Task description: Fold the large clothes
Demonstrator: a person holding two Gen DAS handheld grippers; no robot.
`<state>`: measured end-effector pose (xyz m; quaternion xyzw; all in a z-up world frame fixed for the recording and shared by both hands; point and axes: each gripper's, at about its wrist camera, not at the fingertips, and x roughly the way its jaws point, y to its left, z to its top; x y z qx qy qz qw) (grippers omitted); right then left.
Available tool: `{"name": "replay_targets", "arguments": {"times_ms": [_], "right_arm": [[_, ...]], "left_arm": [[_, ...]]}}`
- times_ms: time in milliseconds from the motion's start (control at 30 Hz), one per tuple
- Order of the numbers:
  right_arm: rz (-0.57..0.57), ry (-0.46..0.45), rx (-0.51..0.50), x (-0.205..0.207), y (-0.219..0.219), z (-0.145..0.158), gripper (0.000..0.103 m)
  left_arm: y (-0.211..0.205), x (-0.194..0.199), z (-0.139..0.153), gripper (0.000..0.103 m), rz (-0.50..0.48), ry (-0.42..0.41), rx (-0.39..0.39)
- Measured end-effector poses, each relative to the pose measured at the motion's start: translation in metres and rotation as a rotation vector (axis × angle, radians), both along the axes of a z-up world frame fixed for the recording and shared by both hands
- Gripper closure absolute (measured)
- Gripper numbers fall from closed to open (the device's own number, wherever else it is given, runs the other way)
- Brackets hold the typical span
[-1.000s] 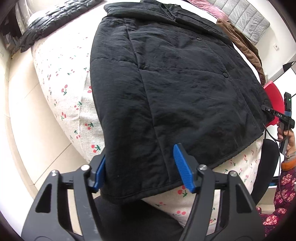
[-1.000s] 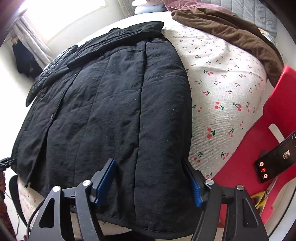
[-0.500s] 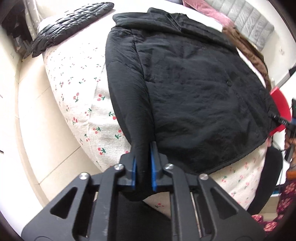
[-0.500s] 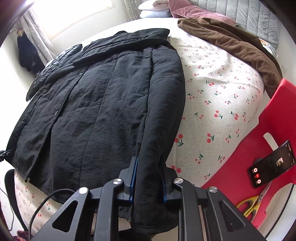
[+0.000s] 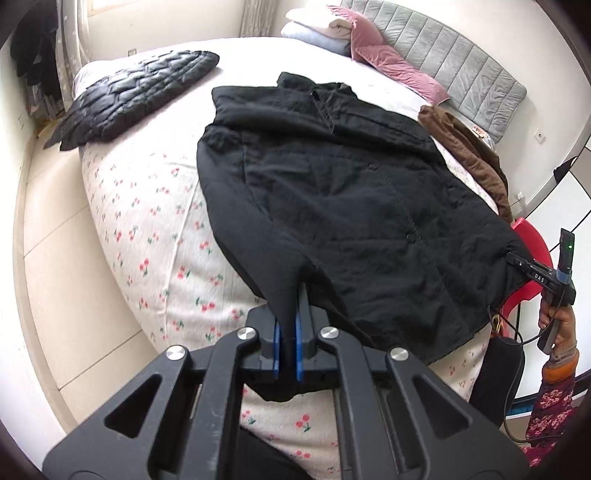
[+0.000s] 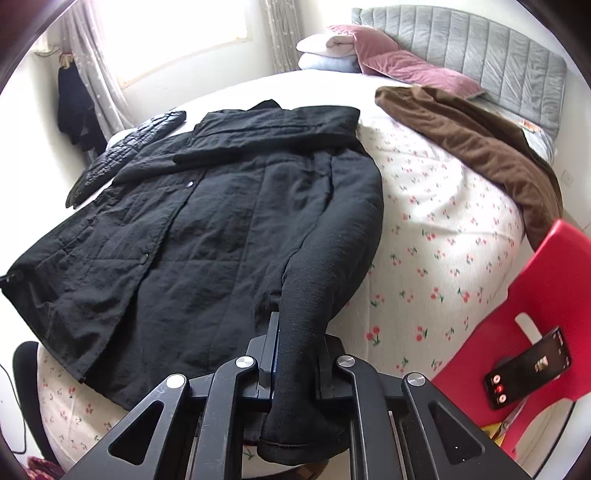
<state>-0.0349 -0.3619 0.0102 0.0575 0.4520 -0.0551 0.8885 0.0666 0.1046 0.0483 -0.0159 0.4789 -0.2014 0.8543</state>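
The black coat (image 6: 192, 236) is spread flat and unfolded on the cherry-print bed (image 6: 436, 236), each lower corner is pinched in a closed claw, left gripper (image 5: 287, 343) and right gripper (image 6: 295, 365), so every fold is judged outstanding.

bed (image 6: 443, 206): cherry-print sheet | headboard (image 6: 480, 48): grey, padded | window (image 6: 177, 33): bright | floor (image 5: 48, 229): pale tiles

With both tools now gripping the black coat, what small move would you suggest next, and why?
Probably carry both sleeve cuffs inward across the black coat's body. The left tool and right tool are each clamped on a cuff, lifted off the bed, while the body lies flat.
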Motion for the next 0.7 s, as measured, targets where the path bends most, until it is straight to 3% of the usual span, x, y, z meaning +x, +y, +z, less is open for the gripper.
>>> {"name": "replay_targets", "arguments": {"times_ms": [233,400,600,700], "right_arm": [[0.036,-0.046,-0.045,0.022,0.007,0.023,0.092],[0.040,-0.097,-0.053,0.063,-0.007,0.052,0.092],[-0.008,-0.179,-0.042,0.142,-0.038,0.087,0.092],[-0.061,-0.220,-0.011,0.188,-0.064,0.089,0.092]], "left_arm": [[-0.011,0.032,0.026,0.096,0.001,-0.065,-0.012],[-0.027,0.072,0.050,0.096,0.009,-0.141,0.016],[-0.040,0.158,0.074,0.096,0.085,-0.236,0.040],[-0.039,0.221,0.070,0.096,0.165,-0.237,0.042]]}}
